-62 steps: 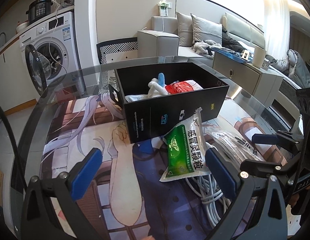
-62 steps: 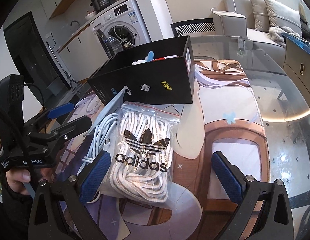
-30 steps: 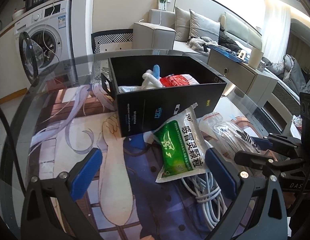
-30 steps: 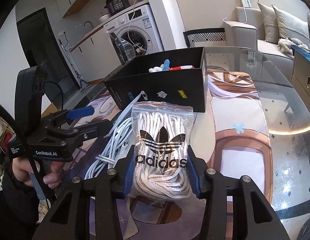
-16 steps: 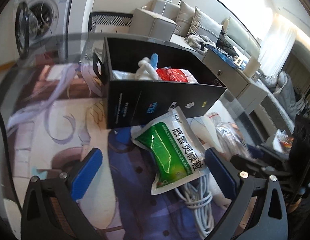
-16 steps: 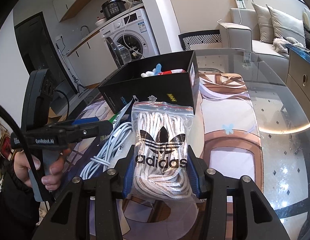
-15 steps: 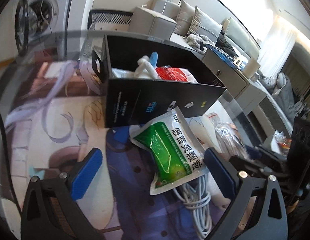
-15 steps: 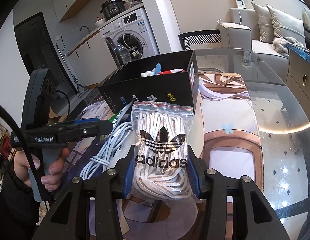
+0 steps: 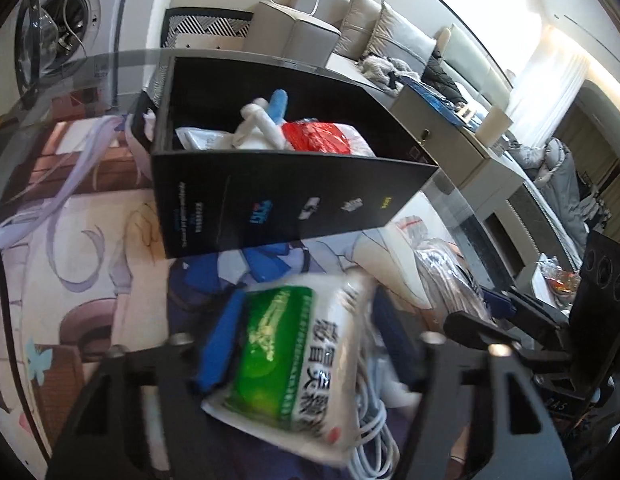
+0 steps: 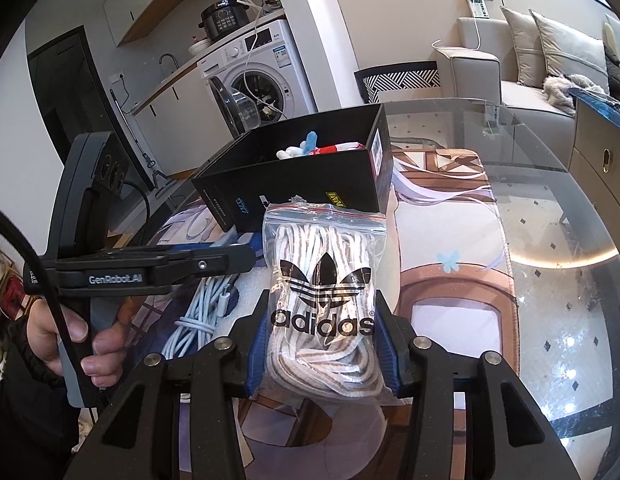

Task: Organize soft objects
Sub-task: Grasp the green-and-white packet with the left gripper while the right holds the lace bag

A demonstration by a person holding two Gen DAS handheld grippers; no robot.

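Inside the black box (image 9: pixel 269 200) several soft items already lie. Left gripper (image 9: pixel 305 344) clamps the green pouch (image 9: pixel 293 352); right gripper (image 10: pixel 320 344) clamps the laces bag (image 10: pixel 324 296). Both bags and the white cable (image 10: pixel 201 316) remain outside.

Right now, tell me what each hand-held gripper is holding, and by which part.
Left hand-held gripper: green-and-white sachet, clamped across its lower half. Right hand-held gripper: clear Adidas zip bag of laces, squeezed at its bottom sides.
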